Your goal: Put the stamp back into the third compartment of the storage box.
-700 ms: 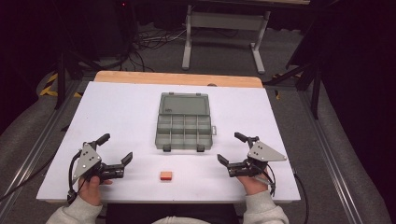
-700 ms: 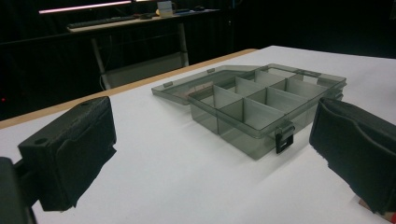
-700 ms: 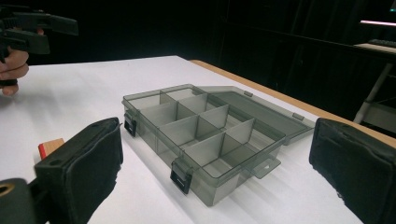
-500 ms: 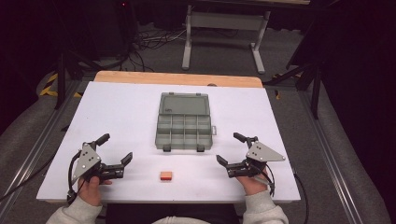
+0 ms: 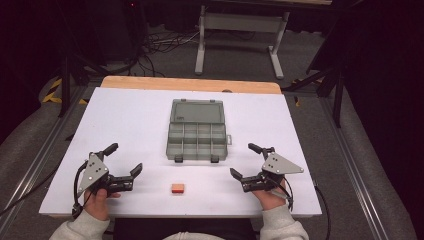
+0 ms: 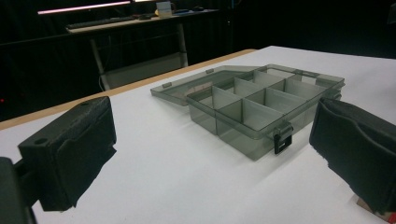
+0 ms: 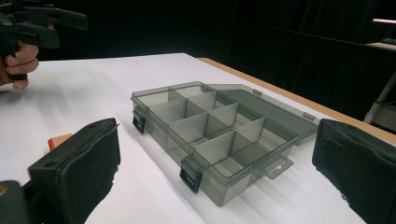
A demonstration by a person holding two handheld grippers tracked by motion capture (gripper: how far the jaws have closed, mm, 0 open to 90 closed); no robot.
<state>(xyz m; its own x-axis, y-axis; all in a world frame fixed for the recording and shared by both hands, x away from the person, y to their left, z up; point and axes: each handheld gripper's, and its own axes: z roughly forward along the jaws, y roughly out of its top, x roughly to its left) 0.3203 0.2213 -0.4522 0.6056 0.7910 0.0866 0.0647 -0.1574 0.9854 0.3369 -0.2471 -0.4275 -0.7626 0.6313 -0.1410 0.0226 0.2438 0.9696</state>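
Orange block (image 5: 177, 188) on white table (image 5: 135, 120), dark room behind

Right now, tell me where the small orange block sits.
In the high view the orange block lies on the white table near its front edge, just in front of the open compartment box, between the two hand-held grippers.

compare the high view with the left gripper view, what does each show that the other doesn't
High view alone: both hands, the left gripper and right gripper, both open, and the small orange block lying whole between them on the white table. Left gripper view alone: a close look at the box's front latch and upright dividers. Both: the grey compartment box, lid laid open, compartments empty.
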